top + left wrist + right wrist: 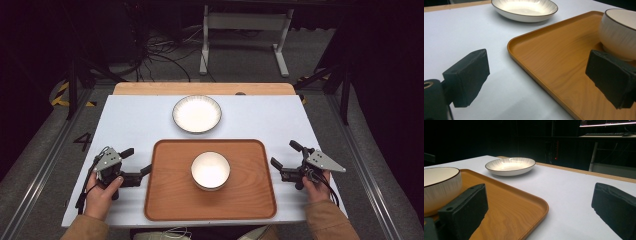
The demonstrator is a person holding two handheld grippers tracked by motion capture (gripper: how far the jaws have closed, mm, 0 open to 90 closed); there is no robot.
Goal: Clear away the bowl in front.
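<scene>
The bowl (210, 170) already sits in the middle of the wooden tray (165, 200), in the lower centre of the high view, while the plate (197, 113) lies apart on the bare bench (130, 120) above it. The left tool (140, 172) and right tool (276, 165) flank the tray's two short edges, both spread wide and holding nothing (each straddles an edge in its own view). I judge the loading half done: the plate, or lifting the tray, remains.
</scene>
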